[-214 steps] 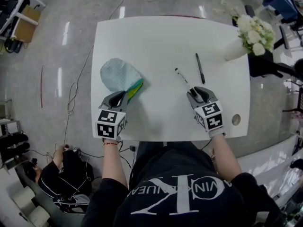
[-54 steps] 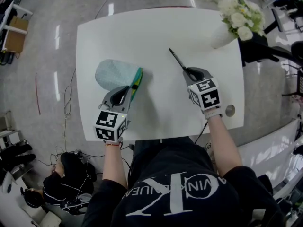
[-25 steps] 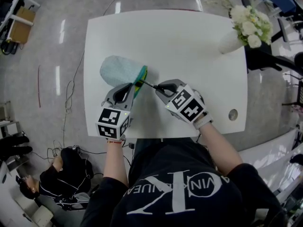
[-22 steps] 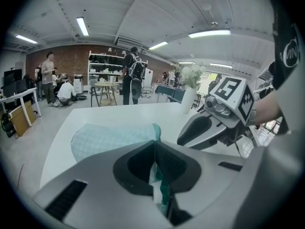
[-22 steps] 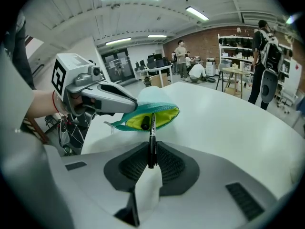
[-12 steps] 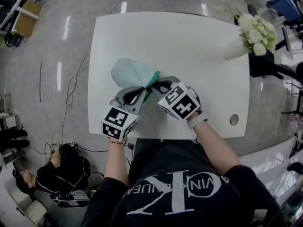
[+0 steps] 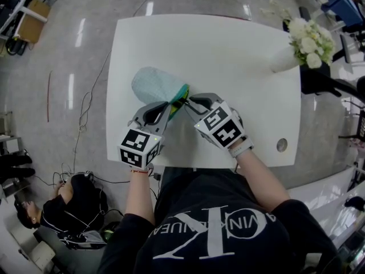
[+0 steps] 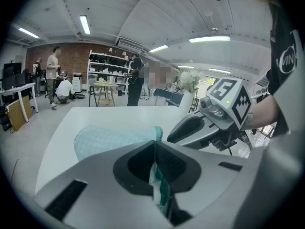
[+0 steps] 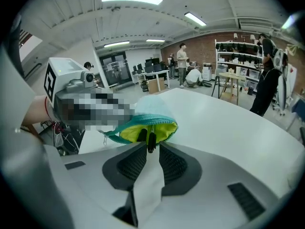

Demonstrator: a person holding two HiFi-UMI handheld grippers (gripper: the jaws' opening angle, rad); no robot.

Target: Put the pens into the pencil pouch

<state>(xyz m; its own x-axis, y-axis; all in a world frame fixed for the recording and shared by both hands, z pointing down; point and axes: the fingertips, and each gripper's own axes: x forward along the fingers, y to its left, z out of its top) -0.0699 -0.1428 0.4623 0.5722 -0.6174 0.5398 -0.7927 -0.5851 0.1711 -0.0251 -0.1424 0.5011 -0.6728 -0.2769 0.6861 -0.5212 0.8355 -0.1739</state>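
The pale teal pencil pouch (image 7: 153, 84) lies on the white table (image 7: 228, 50), its mouth turned toward me. My left gripper (image 7: 171, 108) is shut on the pouch's teal zipper edge (image 8: 158, 185) and holds the mouth up. In the right gripper view the yellow-lined opening (image 9: 164, 129) gapes, and the black end of a pen (image 9: 151, 141) sticks out of it beside another dark pen end (image 9: 141, 135). My right gripper (image 9: 152, 149) sits right at the mouth. Its jaws have just been opening; the pen end lies between their tips, with the pads off it.
A white vase of white flowers (image 7: 308, 39) stands at the table's far right corner. A round cable hole (image 7: 281, 144) is near the right front edge. A person sits on the floor at the lower left (image 7: 74, 221). People and shelves fill the room behind.
The right gripper picked a pen off the table, carried it left to the pouch mouth and pushed it in. Its jaws have now parted and drawn back slightly. The left gripper keeps its hold.
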